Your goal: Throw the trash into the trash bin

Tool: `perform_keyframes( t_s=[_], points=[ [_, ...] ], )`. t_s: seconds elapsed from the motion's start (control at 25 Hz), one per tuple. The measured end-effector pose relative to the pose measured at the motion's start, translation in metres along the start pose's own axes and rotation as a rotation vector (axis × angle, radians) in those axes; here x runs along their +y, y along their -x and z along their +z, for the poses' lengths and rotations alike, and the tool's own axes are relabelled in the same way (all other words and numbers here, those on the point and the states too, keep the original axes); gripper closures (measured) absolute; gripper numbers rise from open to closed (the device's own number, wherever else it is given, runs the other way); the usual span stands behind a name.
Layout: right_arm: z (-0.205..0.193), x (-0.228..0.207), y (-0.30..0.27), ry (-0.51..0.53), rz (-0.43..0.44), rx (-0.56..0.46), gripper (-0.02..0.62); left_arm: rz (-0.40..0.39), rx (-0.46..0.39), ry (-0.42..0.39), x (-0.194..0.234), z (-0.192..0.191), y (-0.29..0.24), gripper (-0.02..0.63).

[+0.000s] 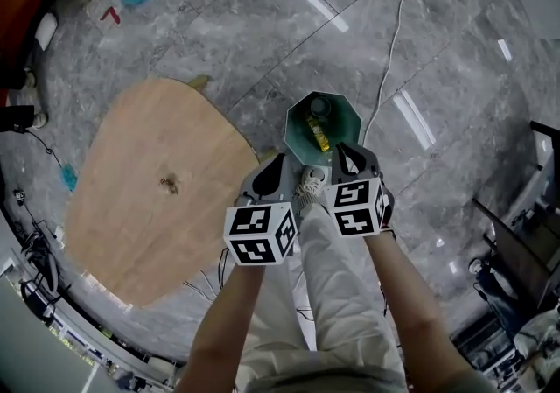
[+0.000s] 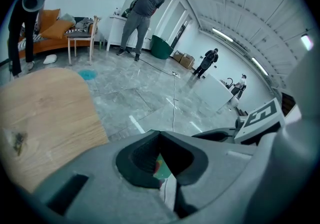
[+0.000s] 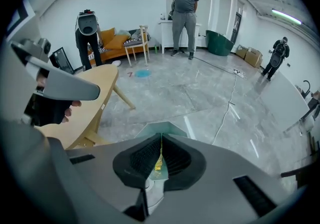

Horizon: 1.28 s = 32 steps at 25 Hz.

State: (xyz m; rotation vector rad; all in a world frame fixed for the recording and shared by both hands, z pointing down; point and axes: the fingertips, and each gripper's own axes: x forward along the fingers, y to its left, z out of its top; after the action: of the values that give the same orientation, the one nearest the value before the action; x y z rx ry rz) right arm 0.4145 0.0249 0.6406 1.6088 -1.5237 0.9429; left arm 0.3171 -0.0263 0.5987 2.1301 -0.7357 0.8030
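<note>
Lying in the trash bin (image 1: 348,118), yellow trash (image 1: 317,134) beneath clenched right gripper (image 1: 343,153)

The bare left forearm (image 1: 229,321) and bare right forearm (image 1: 411,312) reach forward side by side. The grey left gripper (image 1: 278,162) and grey right gripper (image 1: 343,151) tilt steeply down just short of the dark green octagonal trash bin (image 1: 296,136). Each gripper's jaws are closed tip to tip.

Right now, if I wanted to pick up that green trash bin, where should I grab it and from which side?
Probably the rim of the trash bin, coming straight down from above with one jaw inside and one outside. Its top is open and its flat-sided walls suit a pinch; choose a side away from the yellow wrapper.
</note>
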Motion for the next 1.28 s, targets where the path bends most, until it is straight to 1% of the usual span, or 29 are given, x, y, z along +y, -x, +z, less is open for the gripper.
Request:
perform_keyframes(
  t_s=[0.28,0.48,0.76,1.28],
  points=[
    [0.011,0.0,0.015,-0.001,-0.013,-0.026,0.584,0.003,-0.019,-0.002,0.0,0.006,0.009,0.606],
    [0.021,0.006,0.03,-0.001,-0.011,-0.045,0.584,0.003,-0.042,0.02,0.001,0.014,0.019,0.606],
    [0.03,0.018,0.05,-0.033,-0.005,-0.069,0.584,0.008,-0.076,0.049,0.006,0.021,0.037,0.606],
    [0.063,0.059,0.086,0.041,0.014,-0.117,0.584,0.044,-0.156,0.141,0.035,0.027,0.095,0.606]
  ],
)
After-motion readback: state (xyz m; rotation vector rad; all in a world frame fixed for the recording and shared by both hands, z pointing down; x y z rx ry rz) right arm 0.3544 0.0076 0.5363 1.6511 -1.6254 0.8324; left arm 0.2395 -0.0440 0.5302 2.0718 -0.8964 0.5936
